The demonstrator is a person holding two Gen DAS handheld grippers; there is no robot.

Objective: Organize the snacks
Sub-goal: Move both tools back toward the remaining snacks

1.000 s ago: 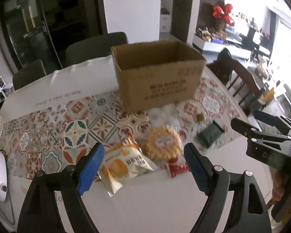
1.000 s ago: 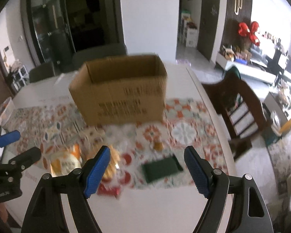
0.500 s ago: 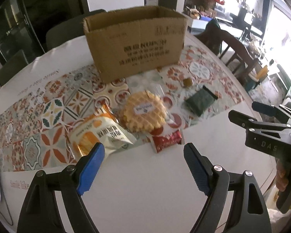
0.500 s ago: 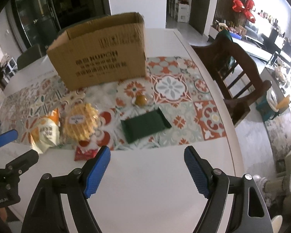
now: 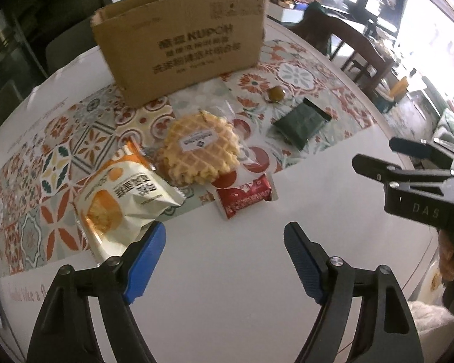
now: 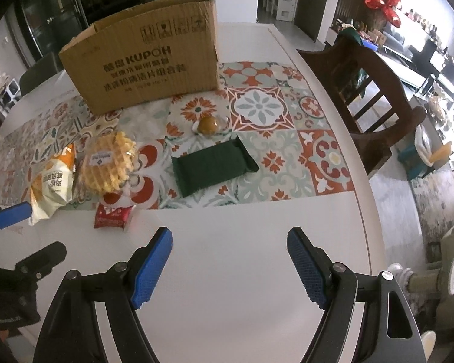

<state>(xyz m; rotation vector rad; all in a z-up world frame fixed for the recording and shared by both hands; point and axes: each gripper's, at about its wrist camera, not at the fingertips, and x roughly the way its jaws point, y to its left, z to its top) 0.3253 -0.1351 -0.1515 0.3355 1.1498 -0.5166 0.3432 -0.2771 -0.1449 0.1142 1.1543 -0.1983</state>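
Left gripper (image 5: 224,260) is held spread wide, nothing gripped; one pad sits just beside the white-orange cake packet (image 5: 127,199). Right gripper (image 6: 228,264) is likewise spread and unloaded over bare table (image 6: 227,302). Waffle (image 5: 201,148), red packet (image 5: 245,195), green packet (image 6: 213,165) and small round sweet (image 6: 208,125) are all seen loose on the tiled runner (image 6: 287,151). Cardboard box (image 6: 145,63) interior cannot be seen. Judged: nothing visibly packed, five snacks left.

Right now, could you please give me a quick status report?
Left gripper and right gripper open, empty. Five snacks lie before the cardboard box, waffle included. Nothing blocking.
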